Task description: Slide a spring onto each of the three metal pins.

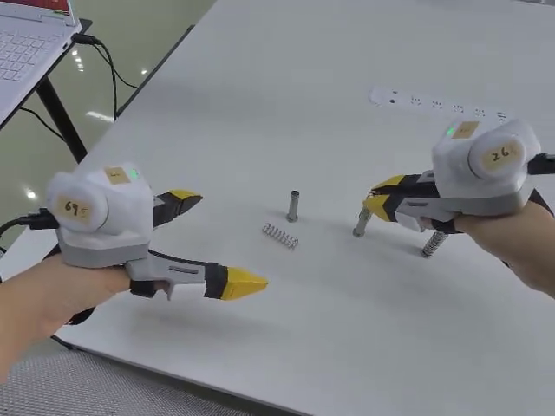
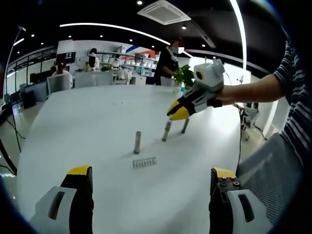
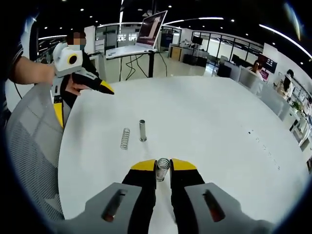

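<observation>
Though wide open, left gripper (image 1: 227, 239) nearer loose spring (image 1: 280, 235) — flat, crosswise beside bare pin (image 1: 293, 206); right gripper (image 3: 164, 165) clamping upright spring (image 3: 162, 171).

Smooth matt table (image 1: 260, 104), shiny metal pin (image 1: 293, 206) & steel-wire spring (image 1: 280, 235)

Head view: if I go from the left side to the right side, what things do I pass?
laptop → left gripper → loose spring → right gripper
</observation>
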### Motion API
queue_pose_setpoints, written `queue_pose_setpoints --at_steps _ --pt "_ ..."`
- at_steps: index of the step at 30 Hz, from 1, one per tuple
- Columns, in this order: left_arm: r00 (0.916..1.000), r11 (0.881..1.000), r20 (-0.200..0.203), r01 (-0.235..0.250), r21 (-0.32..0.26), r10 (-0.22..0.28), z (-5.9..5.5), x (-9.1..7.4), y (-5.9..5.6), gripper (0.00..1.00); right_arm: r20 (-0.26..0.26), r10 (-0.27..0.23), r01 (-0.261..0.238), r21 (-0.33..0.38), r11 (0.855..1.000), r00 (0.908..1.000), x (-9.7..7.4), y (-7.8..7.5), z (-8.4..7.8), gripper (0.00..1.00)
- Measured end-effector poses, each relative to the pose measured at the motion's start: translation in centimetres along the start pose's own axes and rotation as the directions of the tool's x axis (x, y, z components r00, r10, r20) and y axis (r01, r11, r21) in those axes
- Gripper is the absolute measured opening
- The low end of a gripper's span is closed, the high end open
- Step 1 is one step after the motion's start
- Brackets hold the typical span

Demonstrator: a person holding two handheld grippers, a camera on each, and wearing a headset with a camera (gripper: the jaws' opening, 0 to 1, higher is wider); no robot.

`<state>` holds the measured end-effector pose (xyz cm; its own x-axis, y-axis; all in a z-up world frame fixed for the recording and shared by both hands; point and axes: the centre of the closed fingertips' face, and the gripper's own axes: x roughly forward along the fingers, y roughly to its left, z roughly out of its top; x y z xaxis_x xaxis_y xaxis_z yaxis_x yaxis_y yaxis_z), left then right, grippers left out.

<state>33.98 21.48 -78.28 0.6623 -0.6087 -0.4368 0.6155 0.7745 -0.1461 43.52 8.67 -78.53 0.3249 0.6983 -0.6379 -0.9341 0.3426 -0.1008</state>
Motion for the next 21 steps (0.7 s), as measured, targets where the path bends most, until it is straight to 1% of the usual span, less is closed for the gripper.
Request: queue_pose_setpoints --at_steps 8,13,16,18,19,21 --pt "1.0 1.0 -0.001 0.002 -0.004 -0.002 -0.1 0.1 0.0 0.98 -0.034 0.013 -0.013 0.001 1.0 0.9993 0.5 0.6 -1.3 0.07" --pt "1.0 1.0 0.001 0.006 -0.007 -0.006 0.0 0.3 -0.2 0.98 -0.066 0.016 -0.018 -0.019 1.0 0.9977 1.0 1.1 -2.3 0.07" --pt "1.0 1.0 -0.001 0.01 -0.004 -0.01 0.0 0.4 -0.3 0.98 -0.092 0.015 -0.018 -0.034 0.999 0.9957 1.4 1.2 -3.1 0.08" --pt "0.9999 1.0 0.0 0.012 -0.006 -0.012 0.0 0.5 -0.4 0.98 -0.095 0.01 -0.013 -0.034 0.999 0.9954 1.6 1.1 -3.3 0.08" --pt "0.9999 1.0 0.001 0.012 -0.005 -0.012 0.1 0.5 -0.4 0.98 -0.084 0.002 -0.005 -0.031 1.0 0.9965 1.6 1.0 -3.1 0.08" --pt "0.9999 1.0 0.0 0.014 -0.006 -0.014 0.1 0.5 -0.5 0.98 -0.088 -0.007 0.006 -0.01 1.0 0.9961 1.6 0.9 -3.1 0.08"
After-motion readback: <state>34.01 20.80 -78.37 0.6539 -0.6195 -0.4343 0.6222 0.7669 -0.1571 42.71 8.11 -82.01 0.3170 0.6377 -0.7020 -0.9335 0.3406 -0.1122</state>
